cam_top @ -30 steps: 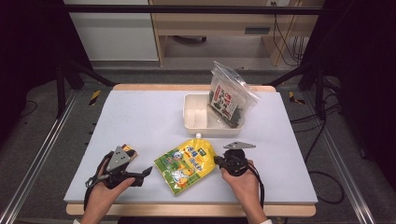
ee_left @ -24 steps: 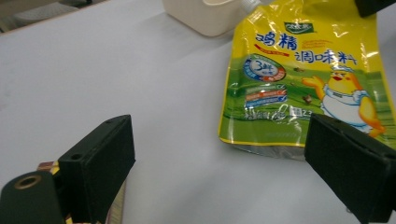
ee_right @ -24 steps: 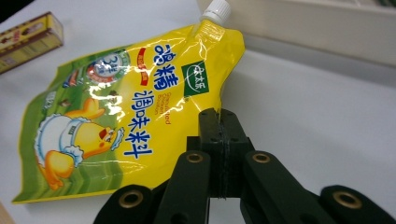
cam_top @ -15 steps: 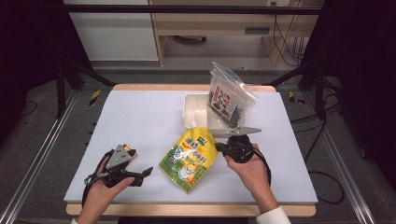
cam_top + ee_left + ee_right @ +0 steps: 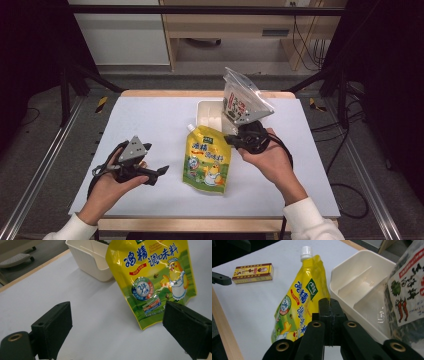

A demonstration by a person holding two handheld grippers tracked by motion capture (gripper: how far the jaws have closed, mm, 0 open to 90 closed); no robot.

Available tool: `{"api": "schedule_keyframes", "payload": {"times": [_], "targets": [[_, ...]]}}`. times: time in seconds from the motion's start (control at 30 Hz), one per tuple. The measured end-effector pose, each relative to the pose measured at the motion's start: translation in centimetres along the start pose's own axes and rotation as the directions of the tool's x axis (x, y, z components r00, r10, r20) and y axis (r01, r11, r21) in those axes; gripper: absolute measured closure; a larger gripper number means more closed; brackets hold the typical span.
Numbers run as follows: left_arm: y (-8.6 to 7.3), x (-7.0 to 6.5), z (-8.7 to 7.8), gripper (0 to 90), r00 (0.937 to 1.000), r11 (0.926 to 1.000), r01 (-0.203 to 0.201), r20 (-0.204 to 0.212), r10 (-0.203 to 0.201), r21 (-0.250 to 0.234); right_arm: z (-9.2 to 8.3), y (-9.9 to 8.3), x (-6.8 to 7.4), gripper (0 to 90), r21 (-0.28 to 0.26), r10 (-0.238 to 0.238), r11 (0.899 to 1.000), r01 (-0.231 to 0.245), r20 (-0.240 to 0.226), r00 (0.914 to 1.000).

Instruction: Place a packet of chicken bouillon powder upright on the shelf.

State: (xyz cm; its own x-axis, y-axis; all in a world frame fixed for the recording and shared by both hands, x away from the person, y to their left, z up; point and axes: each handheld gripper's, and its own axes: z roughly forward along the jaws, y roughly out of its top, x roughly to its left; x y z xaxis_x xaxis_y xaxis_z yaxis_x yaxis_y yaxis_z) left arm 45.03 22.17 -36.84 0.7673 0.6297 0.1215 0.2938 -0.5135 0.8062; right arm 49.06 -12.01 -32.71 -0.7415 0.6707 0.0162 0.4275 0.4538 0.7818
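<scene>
A yellow spouted seasoning pouch point(image 5: 207, 161) with a white cap hangs tilted over the white table point(image 5: 150, 120), its lower edge close to the surface. My right gripper point(image 5: 234, 141) is shut on the pouch's right edge; in the right gripper view the jaws point(image 5: 329, 308) pinch the pouch point(image 5: 297, 302) beside its printed face. My left gripper point(image 5: 153, 173) is held above the table's front left with its jaws wide open and nothing between them. In the left gripper view the gripper point(image 5: 120, 326) faces the pouch point(image 5: 155, 275) from a short way off.
A white divided bin point(image 5: 209, 113) stands at the table's far middle, with a clear bag of dark dried food point(image 5: 244, 102) leaning in its right side. A small yellow box point(image 5: 253, 272) lies on the table near the left gripper. The table's front edge point(image 5: 200, 224) is wooden.
The right gripper has lifted the pouch from lying flat to hanging and carried it up towards the bin. The left hand has also risen a little, jaws still open.
</scene>
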Motion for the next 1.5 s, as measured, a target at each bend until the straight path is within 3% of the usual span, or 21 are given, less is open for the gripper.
{"api": "schedule_keyframes", "payload": {"times": [0.37,0.5,0.73,1.03,1.33,1.5], "targets": [[3.3,1.0,-0.9,8.5,0.9974,0.9967,-0.071,0.018,0.070,0.039,-0.9,2.6,1.2,90.0,0.003,-0.092,0.996,0.092,-0.009,0.9957],[4.0,1.2,-0.9,9.0,0.9966,0.9964,-0.076,0.036,0.074,0.038,-1.1,3.0,1.4,90.0,0.001,-0.106,0.994,0.107,-0.024,0.9940],[5.1,1.0,-0.6,11.1,0.9890,0.9888,-0.135,0.070,0.131,0.063,-1.3,3.3,2.0,90.0,-0.014,-0.135,0.991,0.134,-0.039,0.9901],[5.7,1.0,-0.3,14.2,0.9861,0.9859,-0.156,0.068,0.152,0.062,-1.3,4.1,3.1,90.0,-0.040,-0.172,0.985,0.170,-0.056,0.9835],[6.8,1.7,0.4,18.8,0.9738,0.9714,-0.216,0.095,0.206,0.099,-1.2,4.6,4.2,90.0,-0.048,-0.216,0.976,0.212,-0.086,0.9726],[7.6,2.0,1.4,21.8,0.9646,0.9632,-0.240,0.141,0.223,0.121,-1.1,4.8,4.8,90.0,-0.052,-0.247,0.969,0.243,-0.108,0.9630]]}}
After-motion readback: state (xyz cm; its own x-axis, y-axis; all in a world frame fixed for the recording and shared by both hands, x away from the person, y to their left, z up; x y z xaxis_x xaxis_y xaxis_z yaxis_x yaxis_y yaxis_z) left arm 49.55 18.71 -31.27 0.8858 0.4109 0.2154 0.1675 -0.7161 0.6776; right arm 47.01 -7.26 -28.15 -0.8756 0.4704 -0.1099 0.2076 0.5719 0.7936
